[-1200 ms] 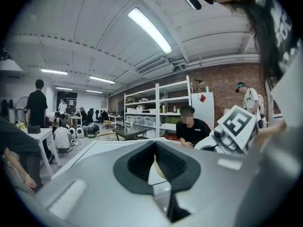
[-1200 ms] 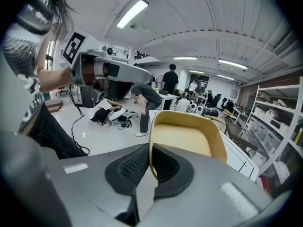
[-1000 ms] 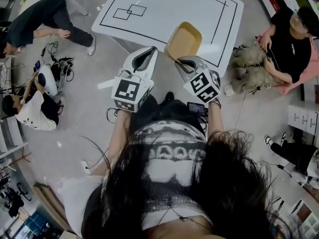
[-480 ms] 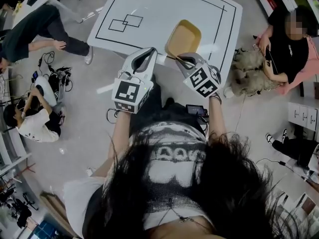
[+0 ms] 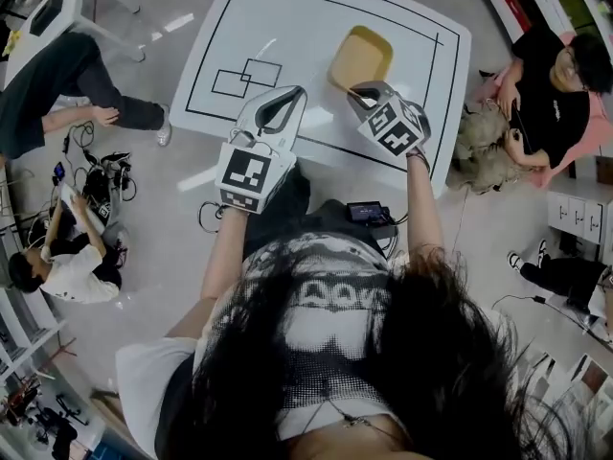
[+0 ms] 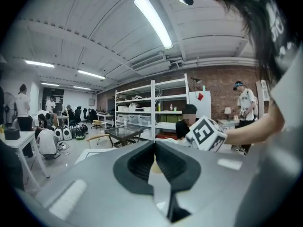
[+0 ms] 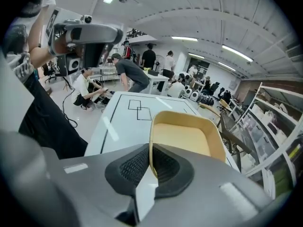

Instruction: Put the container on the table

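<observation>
A shallow tan container hangs over the right part of the white table, inside its black outline. My right gripper is shut on its near rim. In the right gripper view the rim runs between the closed pads of that gripper, and the tray stretches away over the table. Whether its base touches the tabletop is not visible. My left gripper sits at the table's near edge, left of the container, shut on nothing; its pads meet in the left gripper view.
Two overlapping black squares are drawn on the table's left half. People sit on the floor at left and at right beside a fluffy heap. A dark tablet lies on the floor. Shelving stands behind.
Both grippers have moved forward over the table. The container went with the right gripper from the near edge to inside the black outline.
</observation>
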The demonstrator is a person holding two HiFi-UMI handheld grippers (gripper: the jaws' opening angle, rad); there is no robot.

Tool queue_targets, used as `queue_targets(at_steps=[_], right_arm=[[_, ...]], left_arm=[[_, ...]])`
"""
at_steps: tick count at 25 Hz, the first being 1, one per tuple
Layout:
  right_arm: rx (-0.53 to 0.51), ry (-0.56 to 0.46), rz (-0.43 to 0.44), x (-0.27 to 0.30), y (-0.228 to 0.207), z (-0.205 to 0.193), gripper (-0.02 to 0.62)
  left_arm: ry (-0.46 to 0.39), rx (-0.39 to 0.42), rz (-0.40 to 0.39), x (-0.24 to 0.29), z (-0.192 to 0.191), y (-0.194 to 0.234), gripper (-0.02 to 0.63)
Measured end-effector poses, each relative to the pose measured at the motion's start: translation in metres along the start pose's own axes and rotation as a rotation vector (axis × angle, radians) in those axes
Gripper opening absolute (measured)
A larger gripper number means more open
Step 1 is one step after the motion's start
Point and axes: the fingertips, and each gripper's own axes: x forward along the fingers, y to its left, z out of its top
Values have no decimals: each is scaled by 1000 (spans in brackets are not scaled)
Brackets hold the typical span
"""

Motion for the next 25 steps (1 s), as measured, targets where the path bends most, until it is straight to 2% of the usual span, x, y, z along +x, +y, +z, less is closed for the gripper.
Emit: queue_targets(at_steps=[6, 14, 22, 23, 25], right_arm=[[-1, 103, -24, 58, -63, 5, 18], [70, 191, -37, 123, -128, -10, 18], [6, 289, -8, 152, -139, -29, 22], [6, 293, -7, 152, -139, -30, 30], [42, 277, -3, 150, -137, -28, 116]], left_arm=[[9, -7, -23, 10, -3, 46, 0], [11, -24, -14, 18, -5, 90, 0], [29, -44, 8, 18, -14, 105, 0], [29, -47, 8, 19, -14, 105, 0], [28, -51, 5, 20, -13, 103, 0]])
